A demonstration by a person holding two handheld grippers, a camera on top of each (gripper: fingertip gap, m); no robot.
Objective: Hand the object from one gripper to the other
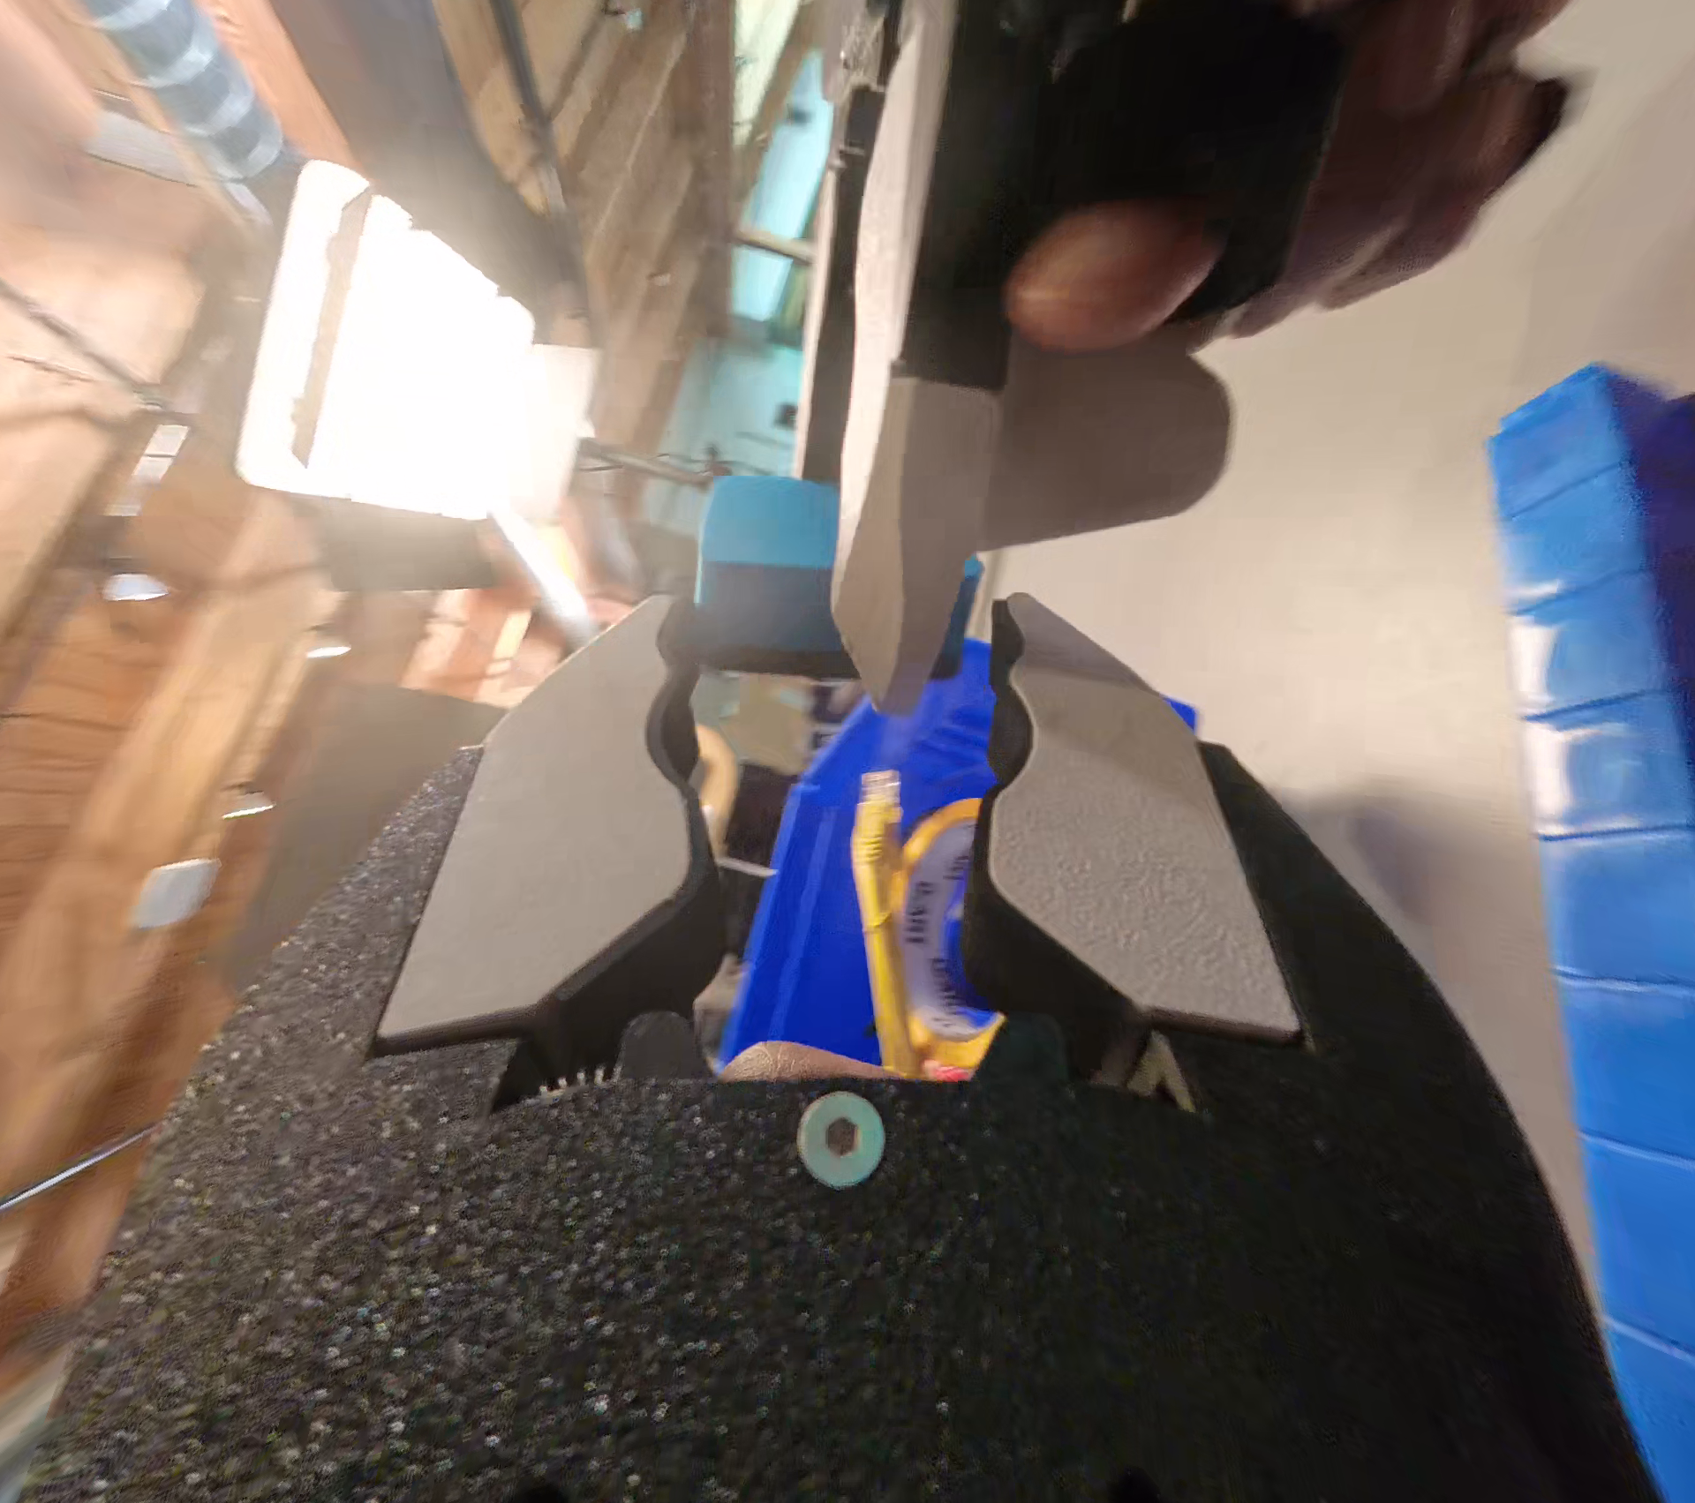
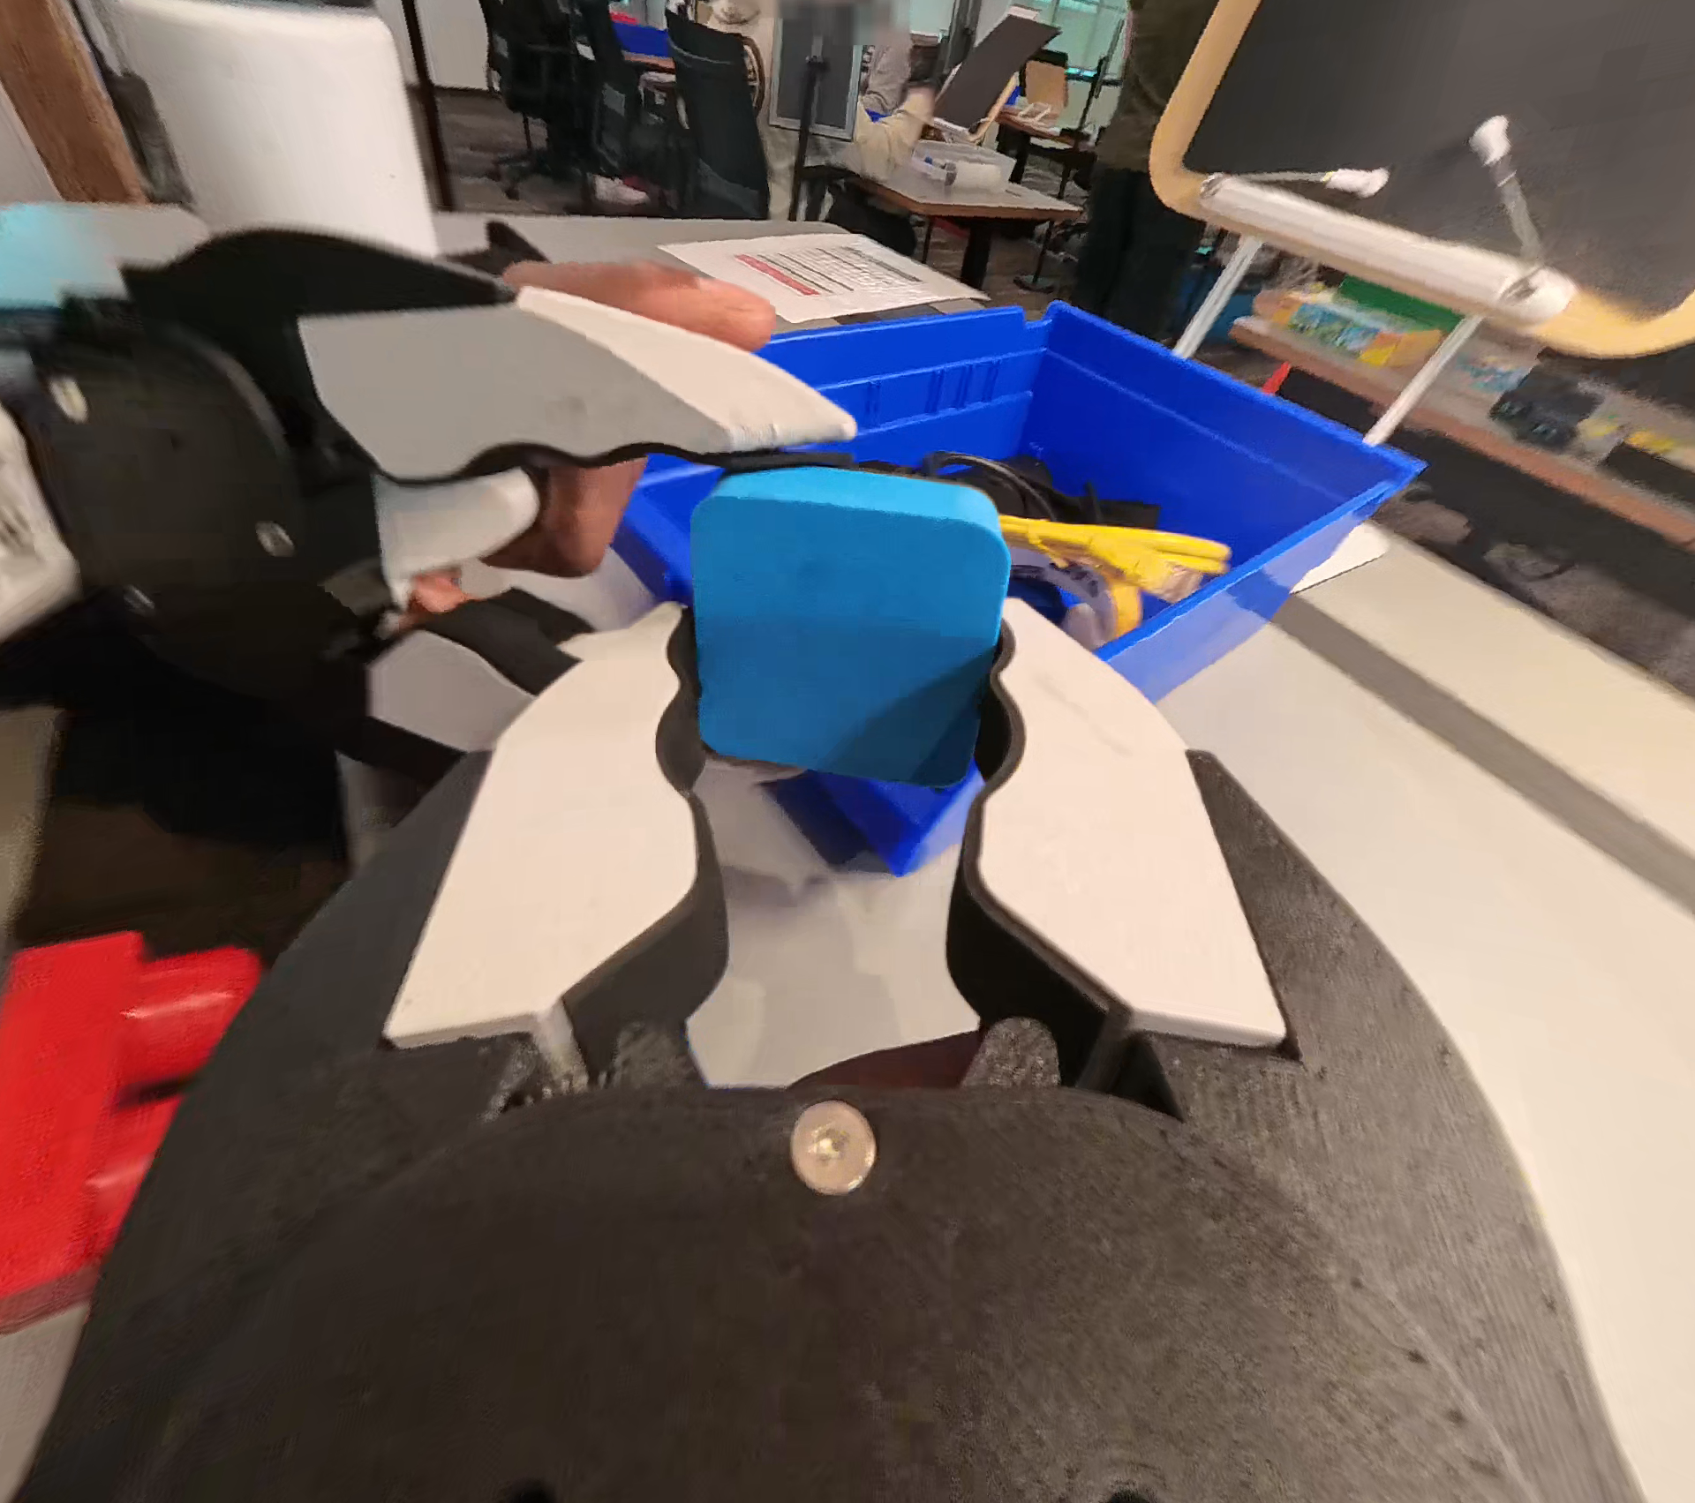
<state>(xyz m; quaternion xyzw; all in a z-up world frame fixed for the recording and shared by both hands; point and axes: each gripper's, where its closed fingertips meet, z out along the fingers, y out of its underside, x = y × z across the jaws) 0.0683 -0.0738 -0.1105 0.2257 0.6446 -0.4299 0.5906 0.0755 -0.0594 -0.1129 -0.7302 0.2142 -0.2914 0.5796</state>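
A light blue foam block with rounded corners is clamped between the fingertips of my right gripper, held in the air over the near edge of a blue bin. My left gripper is open, and the block sits just at and beyond its fingertips. In the right wrist view the left gripper comes in from the left, its tip just above the block's top edge. The right gripper reaches down from above in the left wrist view and covers part of the block.
The blue bin holds a yellow cable and dark cords. A second blue bin stands at the right. A red object lies low at the left. A paper sheet lies on the grey table. People sit at desks behind.
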